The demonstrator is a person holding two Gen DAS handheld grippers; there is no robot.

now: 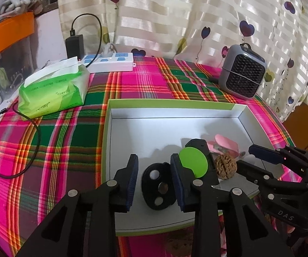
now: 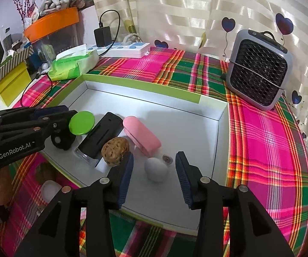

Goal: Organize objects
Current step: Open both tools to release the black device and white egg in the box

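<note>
A shallow white box with a green rim lies on the plaid cloth. My left gripper is open around a black round piece with holes on the box floor; a gap shows at its left pad. Beside it lie a green disc, a black flat device, a walnut and a pink clip. My right gripper is open, with a white egg-shaped object between its fingers and clear of both pads.
A green tissue pack, a white power strip with a black charger, and a grey fan stand behind the box. A black cable loops at the left. Another walnut and a white item lie outside the box's near-left edge.
</note>
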